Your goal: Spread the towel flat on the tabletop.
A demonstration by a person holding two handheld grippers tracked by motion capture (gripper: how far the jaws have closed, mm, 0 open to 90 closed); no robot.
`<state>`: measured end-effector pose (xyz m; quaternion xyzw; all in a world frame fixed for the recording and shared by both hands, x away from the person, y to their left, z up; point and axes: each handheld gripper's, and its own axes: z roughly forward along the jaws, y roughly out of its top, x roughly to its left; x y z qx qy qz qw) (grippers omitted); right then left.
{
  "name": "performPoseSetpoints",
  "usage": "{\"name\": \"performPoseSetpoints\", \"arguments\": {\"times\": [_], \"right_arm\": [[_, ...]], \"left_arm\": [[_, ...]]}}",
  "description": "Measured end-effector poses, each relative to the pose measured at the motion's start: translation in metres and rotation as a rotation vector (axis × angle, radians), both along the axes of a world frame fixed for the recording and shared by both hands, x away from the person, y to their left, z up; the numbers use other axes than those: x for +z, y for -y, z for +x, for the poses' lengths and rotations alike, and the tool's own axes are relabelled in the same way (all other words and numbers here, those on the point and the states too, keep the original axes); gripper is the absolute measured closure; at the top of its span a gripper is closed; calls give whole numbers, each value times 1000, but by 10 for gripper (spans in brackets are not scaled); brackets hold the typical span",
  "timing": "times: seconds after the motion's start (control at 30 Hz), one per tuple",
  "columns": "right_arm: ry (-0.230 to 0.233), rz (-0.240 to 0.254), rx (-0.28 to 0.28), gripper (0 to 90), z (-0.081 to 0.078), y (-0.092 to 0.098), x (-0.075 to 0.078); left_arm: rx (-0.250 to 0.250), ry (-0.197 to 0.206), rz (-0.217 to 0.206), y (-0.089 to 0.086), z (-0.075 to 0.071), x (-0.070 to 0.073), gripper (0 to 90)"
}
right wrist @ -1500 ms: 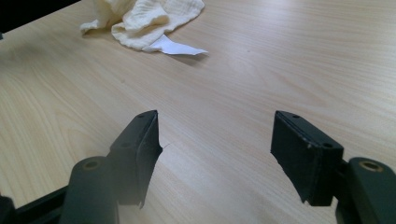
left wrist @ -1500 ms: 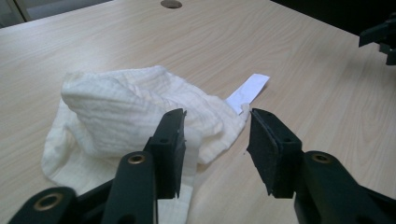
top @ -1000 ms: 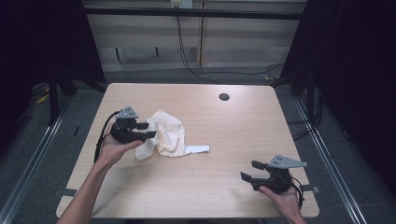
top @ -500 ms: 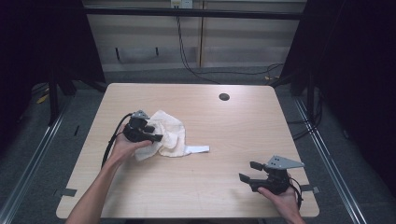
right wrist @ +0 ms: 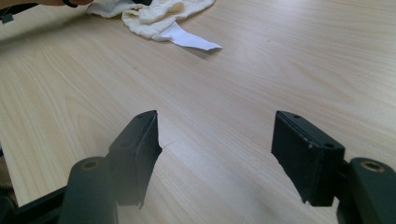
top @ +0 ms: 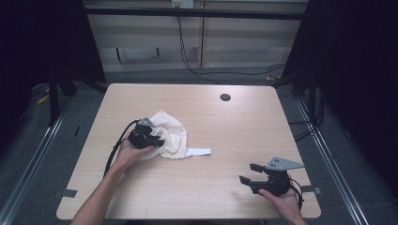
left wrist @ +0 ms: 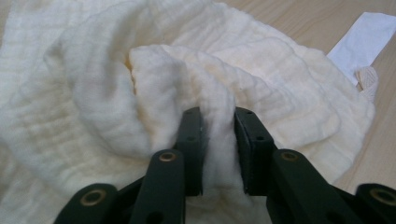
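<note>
A crumpled cream cloth (top: 170, 135) lies on the surface (top: 244, 126) toward its left edge, about midway between front and back. The left gripper (left wrist: 217, 140) sits at the cloth's left side, its jaws clenched on a raised fold of the fabric that bulges up between them. A white tag (top: 199, 151) sticks out from the cloth's right end, flat on the wood. The right gripper (top: 249, 172) rests near the front right corner, well apart from the cloth, its jaws released with bare wood between them.
</note>
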<state>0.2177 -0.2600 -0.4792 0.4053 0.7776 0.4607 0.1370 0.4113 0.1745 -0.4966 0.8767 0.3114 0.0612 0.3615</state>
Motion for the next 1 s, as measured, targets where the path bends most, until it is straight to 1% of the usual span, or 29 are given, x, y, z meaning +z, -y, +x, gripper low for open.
{"name": "performPoseSetpoints", "arguments": {"times": [0.03,0.07,0.1,0.13,0.17,0.23,0.27,0.3,0.37,0.43,0.47,0.5,0.57,0.6,0.63,0.67,0.7,0.73,0.77,0.8,0.87,0.93,1.0], "right_arm": [[-3,-2,1,321,0,0,0],[-7,-4,0,321,0,-1,0],[-9,-6,0,321,0,-1,0],[-12,-6,3,321,0,-1,0],[-11,-9,3,321,0,-1,-1],[-10,-10,6,321,0,-1,-1],[-12,-8,8,321,0,-1,0],[-12,-8,8,321,0,-1,0],[-14,-8,9,321,0,-2,0],[-14,-8,14,321,0,-2,-1],[-16,-13,13,321,0,-3,-1],[-16,-13,13,321,0,-3,-1],[-19,-17,17,321,0,-3,-1],[-19,-18,19,321,0,-4,-1],[-20,-20,19,321,0,-4,-1],[-23,-18,22,321,1,-5,-1],[-23,-18,22,321,1,-5,-1],[-22,-18,23,321,1,-5,-1],[-21,-18,24,320,1,-5,-1],[-21,-18,24,320,1,-5,-1],[-22,-19,23,320,0,-5,-1],[-24,-25,25,320,0,-5,-2],[-29,-27,25,320,2,-6,-3]], "left_arm": [[11,-11,-18,0,-1,0,762],[11,-11,-13,0,-2,0,763],[8,-16,-24,1,-3,-1,769],[8,-19,-25,1,-4,-1,773],[5,-26,-25,1,-6,0,778],[0,-23,-18,2,-9,0,789],[-6,-27,-31,1,-12,0,793],[-6,-27,-31,1,-12,0,793],[-10,-31,-43,1,-17,-1,794],[-16,-30,-24,2,-20,0,795],[-23,-31,-25,5,-26,1,795],[-23,-31,-25,5,-26,1,795],[-49,-31,-23,7,-32,1,795],[-63,-42,-30,8,-34,1,795],[-73,-37,-15,10,-39,2,795],[-88,-38,-18,14,-45,2,796],[-88,-38,-18,14,-45,2,796],[-100,-40,-15,15,-48,2,796],[-97,-35,-18,17,-51,2,796],[-94,-43,-15,18,-54,3,796],[-106,-63,-19,22,-60,3,794],[-107,-57,-9,26,-67,4,789],[-122,-55,-20,34,-81,3,786]]}}
